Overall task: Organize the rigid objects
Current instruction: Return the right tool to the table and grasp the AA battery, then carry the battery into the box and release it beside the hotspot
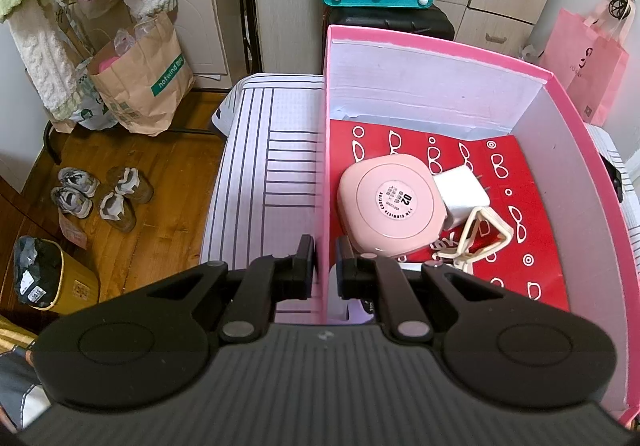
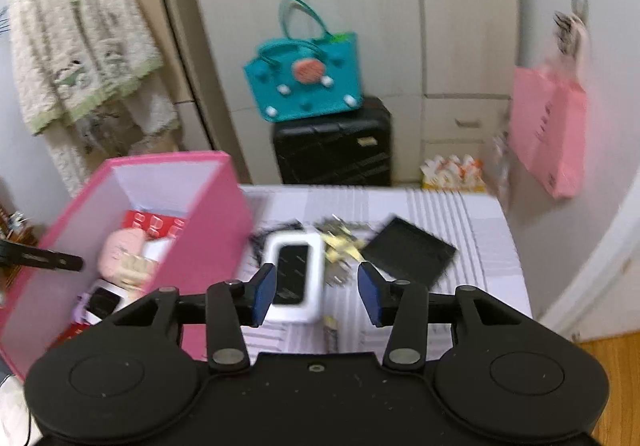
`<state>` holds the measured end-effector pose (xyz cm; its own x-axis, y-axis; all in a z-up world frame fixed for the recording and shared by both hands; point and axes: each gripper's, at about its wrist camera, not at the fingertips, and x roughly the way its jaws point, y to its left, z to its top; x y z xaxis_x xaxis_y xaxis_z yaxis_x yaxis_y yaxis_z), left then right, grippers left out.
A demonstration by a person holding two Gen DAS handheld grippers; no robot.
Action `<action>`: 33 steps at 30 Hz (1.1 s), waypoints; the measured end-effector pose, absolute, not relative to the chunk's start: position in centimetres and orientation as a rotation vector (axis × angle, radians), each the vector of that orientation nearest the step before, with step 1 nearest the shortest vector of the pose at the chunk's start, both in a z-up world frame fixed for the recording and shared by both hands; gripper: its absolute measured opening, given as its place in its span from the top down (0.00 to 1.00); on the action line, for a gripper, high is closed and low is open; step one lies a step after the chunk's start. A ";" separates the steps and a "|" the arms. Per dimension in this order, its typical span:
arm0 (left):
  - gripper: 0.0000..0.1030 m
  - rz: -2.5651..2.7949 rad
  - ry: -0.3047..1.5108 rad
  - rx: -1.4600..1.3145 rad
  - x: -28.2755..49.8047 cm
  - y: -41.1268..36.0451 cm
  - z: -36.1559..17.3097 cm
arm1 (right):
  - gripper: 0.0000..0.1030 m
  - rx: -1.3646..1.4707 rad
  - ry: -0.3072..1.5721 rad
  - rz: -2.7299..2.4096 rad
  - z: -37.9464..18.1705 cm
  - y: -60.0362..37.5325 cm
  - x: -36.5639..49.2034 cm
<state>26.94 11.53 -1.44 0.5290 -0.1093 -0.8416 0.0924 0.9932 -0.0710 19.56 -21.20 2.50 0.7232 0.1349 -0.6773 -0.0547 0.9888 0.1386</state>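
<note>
My left gripper (image 1: pixel 325 266) is shut on the left wall of the pink box (image 1: pixel 440 46), one finger on each side of it. Inside the box, on a red sheet (image 1: pixel 532 246) printed with glasses, lie a pink rounded case (image 1: pixel 390 204), a white charger (image 1: pixel 464 190) and a cream clip (image 1: pixel 480 238). My right gripper (image 2: pixel 316 292) hangs open above the striped table (image 2: pixel 460 214), to the right of the pink box (image 2: pixel 208 214). Below its fingers lies a white device with a black screen (image 2: pixel 294 278), untouched. Beside that are yellow pieces (image 2: pixel 340 246) and a black square tray (image 2: pixel 408 250).
A teal bag (image 2: pixel 304 82) sits on a black suitcase (image 2: pixel 332 146) behind the table. A pink bag (image 2: pixel 548 126) hangs at the right wall. Left of the table, paper bags (image 1: pixel 140 78) and shoes (image 1: pixel 104 194) stand on the wooden floor. The right wrist view is blurred.
</note>
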 end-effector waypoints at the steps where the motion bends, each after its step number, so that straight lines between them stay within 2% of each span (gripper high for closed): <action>1: 0.92 -0.121 1.006 -0.020 26.9 11.5 -1.5 | 0.51 0.120 0.767 0.097 1.8 -21.7 19.6; 5: 0.92 -0.121 1.006 -0.020 26.9 11.6 -1.4 | 0.50 0.155 0.810 0.095 -0.7 -22.8 20.1; 6: 0.92 -0.121 1.006 -0.021 27.0 11.6 -1.4 | 0.52 0.157 0.823 0.100 -1.4 -22.9 20.2; 7: 0.92 -0.121 1.006 -0.022 27.0 11.6 -1.5 | 0.61 0.138 0.842 0.118 -2.0 -22.7 20.2; 8: 0.92 -0.121 1.006 -0.021 26.9 11.5 -1.5 | 0.65 0.107 0.856 0.138 -2.6 -22.2 20.3; 14: 0.92 -0.120 1.006 -0.019 27.0 11.5 -1.5 | 0.68 0.047 0.902 0.198 -4.5 -20.5 21.8; 15: 0.92 -0.120 1.006 -0.019 27.0 11.5 -1.5 | 0.72 0.046 0.914 0.203 -4.9 -20.3 22.1; 17: 0.92 -0.120 1.007 -0.018 27.0 11.5 -1.5 | 0.89 0.002 0.931 0.175 -5.8 -19.9 22.6; 24: 0.92 -0.154 1.055 0.039 27.1 11.4 -1.3 | 0.89 -0.046 0.909 0.124 -4.5 -19.7 21.1; 33: 0.90 -0.319 1.150 0.175 23.1 12.0 -0.2 | 0.89 0.071 0.786 0.339 2.7 -17.0 17.4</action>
<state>23.14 12.01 -0.15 0.3703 -0.1579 -0.9154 0.3364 0.9414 -0.0263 17.43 -17.02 2.75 0.6553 0.3252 -0.6818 -0.2728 0.9436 0.1878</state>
